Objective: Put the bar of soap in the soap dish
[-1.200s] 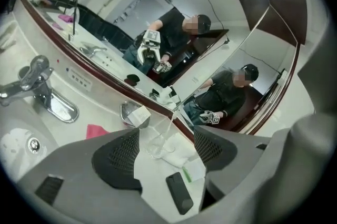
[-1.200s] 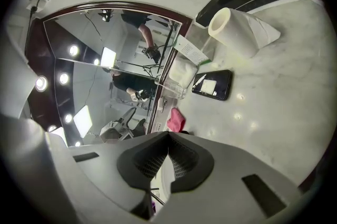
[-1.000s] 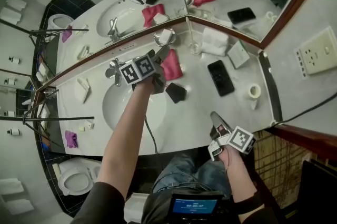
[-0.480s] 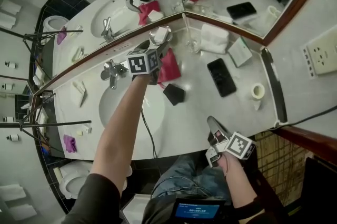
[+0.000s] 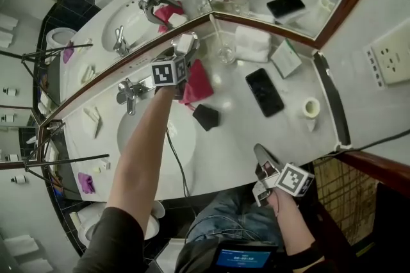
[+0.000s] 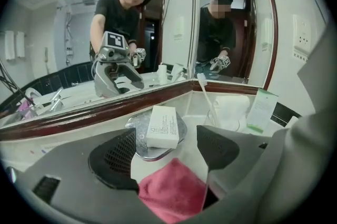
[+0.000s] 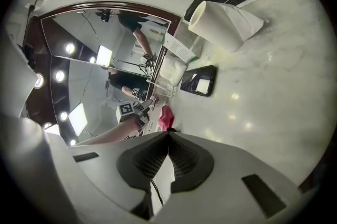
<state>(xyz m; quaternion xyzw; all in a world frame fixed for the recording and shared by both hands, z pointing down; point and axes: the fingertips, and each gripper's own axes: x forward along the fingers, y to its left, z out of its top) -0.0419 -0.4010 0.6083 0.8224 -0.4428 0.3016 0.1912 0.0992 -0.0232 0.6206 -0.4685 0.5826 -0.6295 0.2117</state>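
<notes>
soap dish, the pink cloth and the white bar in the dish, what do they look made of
Shiny silver soap dish: looks like polished metal, perhaps steel or chrome plate, since it mirrors the light. Pink cloth: soft fabric, matte, fuzzy and crumpled. White rectangular soap bar lying in the dish: seems wrapped in matte printed paper or card; the soap itself is hidden.

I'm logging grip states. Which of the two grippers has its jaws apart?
The left gripper, above the pink cloth: its jaws stand apart. The right gripper has them pressed together.
</notes>
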